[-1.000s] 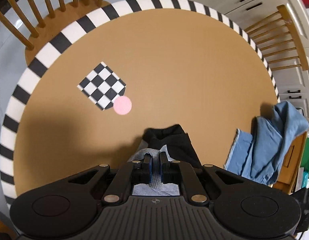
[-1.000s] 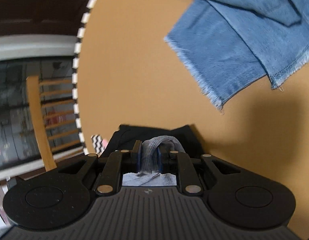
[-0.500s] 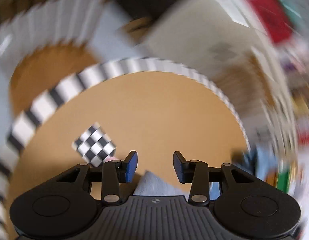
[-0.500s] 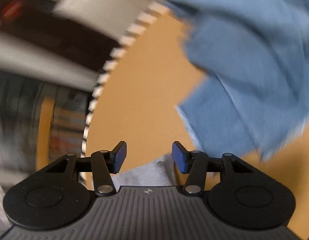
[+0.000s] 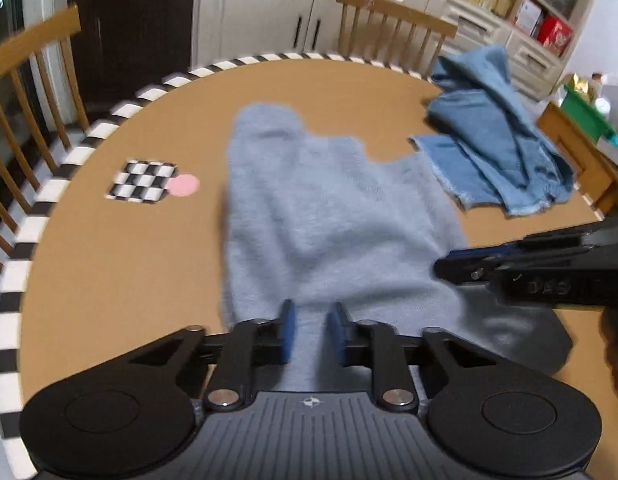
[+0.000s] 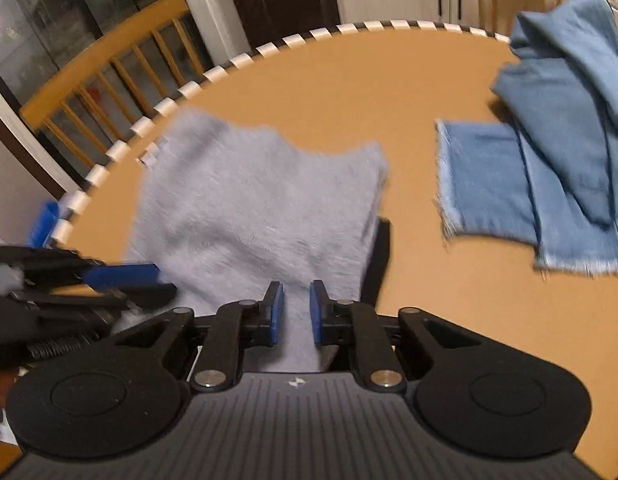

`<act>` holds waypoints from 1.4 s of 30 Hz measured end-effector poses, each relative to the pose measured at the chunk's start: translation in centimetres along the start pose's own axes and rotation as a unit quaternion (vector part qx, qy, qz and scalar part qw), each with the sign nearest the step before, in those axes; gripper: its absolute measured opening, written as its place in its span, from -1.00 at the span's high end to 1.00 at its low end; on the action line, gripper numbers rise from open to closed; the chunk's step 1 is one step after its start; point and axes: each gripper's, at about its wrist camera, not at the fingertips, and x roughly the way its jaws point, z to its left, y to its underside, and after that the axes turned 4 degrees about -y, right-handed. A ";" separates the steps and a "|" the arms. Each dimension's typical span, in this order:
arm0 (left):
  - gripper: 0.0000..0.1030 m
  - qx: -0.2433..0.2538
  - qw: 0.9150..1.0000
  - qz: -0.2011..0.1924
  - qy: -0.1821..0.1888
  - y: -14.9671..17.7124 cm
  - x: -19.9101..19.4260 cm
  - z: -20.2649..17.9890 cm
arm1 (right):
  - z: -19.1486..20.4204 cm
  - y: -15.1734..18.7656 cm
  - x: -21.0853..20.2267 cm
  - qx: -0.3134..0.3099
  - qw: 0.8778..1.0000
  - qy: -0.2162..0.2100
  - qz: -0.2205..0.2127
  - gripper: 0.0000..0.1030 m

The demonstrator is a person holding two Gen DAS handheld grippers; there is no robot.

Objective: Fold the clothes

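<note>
Two grippers work over one grey sweater (image 5: 329, 216). The left gripper (image 5: 312, 332) stands narrowly parted with the sweater's near hem running between its blue pads; whether they pinch it I cannot tell. The right gripper (image 6: 296, 312) looks the same. Beyond the sweater, on the round table (image 5: 109, 264), lie one heap of blue denim (image 5: 497, 148), one checkered marker (image 5: 143, 181) and one pink dot (image 5: 183, 185). Lettering on the right gripper's side is unreadable. Two wooden chairs (image 5: 393, 20) stand behind.
</note>
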 end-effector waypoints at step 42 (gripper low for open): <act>0.01 -0.099 0.989 -0.067 0.093 -6.8 -0.8 3.2 | 1.2 -1.4 -0.1 0.043 0.997 -0.018 -0.056 0.50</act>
